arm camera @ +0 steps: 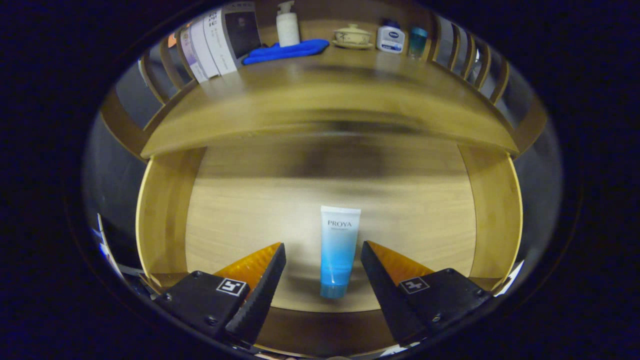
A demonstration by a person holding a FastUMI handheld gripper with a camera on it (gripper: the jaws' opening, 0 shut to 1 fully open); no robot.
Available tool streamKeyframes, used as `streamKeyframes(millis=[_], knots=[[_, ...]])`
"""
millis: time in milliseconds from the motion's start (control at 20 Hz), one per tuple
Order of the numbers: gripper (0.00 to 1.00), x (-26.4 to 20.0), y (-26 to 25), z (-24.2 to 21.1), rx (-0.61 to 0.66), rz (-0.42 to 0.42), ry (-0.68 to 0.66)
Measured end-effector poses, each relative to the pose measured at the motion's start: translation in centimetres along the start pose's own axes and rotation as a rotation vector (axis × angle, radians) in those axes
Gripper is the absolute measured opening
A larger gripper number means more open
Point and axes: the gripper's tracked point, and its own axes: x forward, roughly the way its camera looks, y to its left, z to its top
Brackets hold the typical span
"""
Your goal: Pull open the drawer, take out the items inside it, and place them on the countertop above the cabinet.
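Claw (323, 255) released, straddling the tube (338, 252) in the open drawer (160, 210) — drawer's back blurred, shadowed under the surface (325, 95).

Tongs (323, 251) spread wide, fingers angled downward

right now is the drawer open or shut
Open: the drawer is pulled out below the countertop, its floor exposed, a tube lying flat between the open hand-held gripper fingers.
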Motion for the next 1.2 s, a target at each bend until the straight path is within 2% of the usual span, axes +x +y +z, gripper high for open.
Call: streamKeyframes(millis=[200, 300, 400, 450, 600, 650, 800, 1000, 1200], knots=[[0.93, 0.5, -0.4, -0.2, 0.014, -0.033, 0.055], [0.87, 0.8, -0.6, -0.4, 0.026, -0.039, 0.081], [0.79, 1.4, -0.7, -1.3, 0.041, -0.041, 0.117], [0.70, 1.8, -0.7, -1.2, 0.045, -0.045, 0.121], [0.56, 2.5, -1.4, -1.3, 0.063, -0.067, 0.115], [0.51, 1.6, -1.4, -1.2, 0.059, -0.064, 0.112], [0.47, 1.3, -1.0, -1.3, 0.056, -0.033, 0.103], [0.46, -1.3, -0.2, -1.0, 0.050, 0.028, 0.049], [0.46, -5.0, 0.6, -0.3, 0.012, 0.043, -0.012]])
